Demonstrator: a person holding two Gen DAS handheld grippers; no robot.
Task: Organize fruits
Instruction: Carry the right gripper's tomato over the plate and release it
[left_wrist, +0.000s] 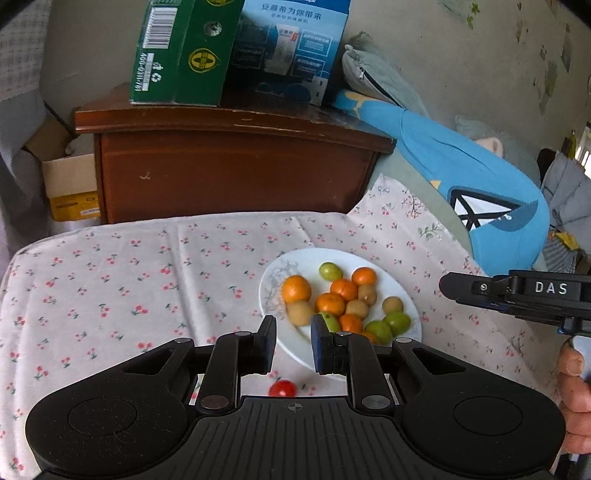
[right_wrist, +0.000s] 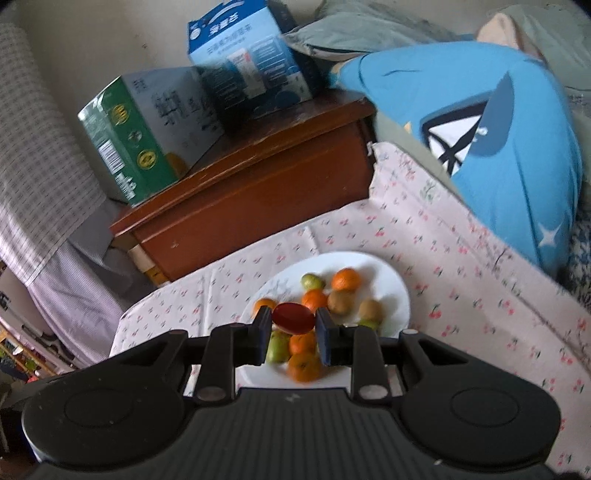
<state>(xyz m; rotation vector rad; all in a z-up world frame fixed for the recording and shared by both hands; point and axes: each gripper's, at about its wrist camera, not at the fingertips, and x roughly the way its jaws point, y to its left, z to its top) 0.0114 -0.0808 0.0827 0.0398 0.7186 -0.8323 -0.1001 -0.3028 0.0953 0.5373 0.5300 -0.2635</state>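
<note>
**Red fruit held over the plate**

A cherry-print cloth (left_wrist: 110, 288) covers the work surface; behind it stands a brown wooden cabinet (left_wrist: 236, 173) bearing a green carton (left_wrist: 177, 55) and a blue carton (left_wrist: 291, 48), with a blue garment (left_wrist: 480, 173) to the right. Only the left wrist view shows a small red tomato (left_wrist: 282, 388) lying on the cloth just before the white plate (left_wrist: 280, 273), and the left gripper (left_wrist: 293, 343) standing parted and empty; only the right wrist view shows the right gripper (right_wrist: 291, 334) clamped on an oval red fruit (right_wrist: 293, 318) above the plate's fruits (right_wrist: 314, 299); its long axis runs crosswise, finger to finger.
</note>
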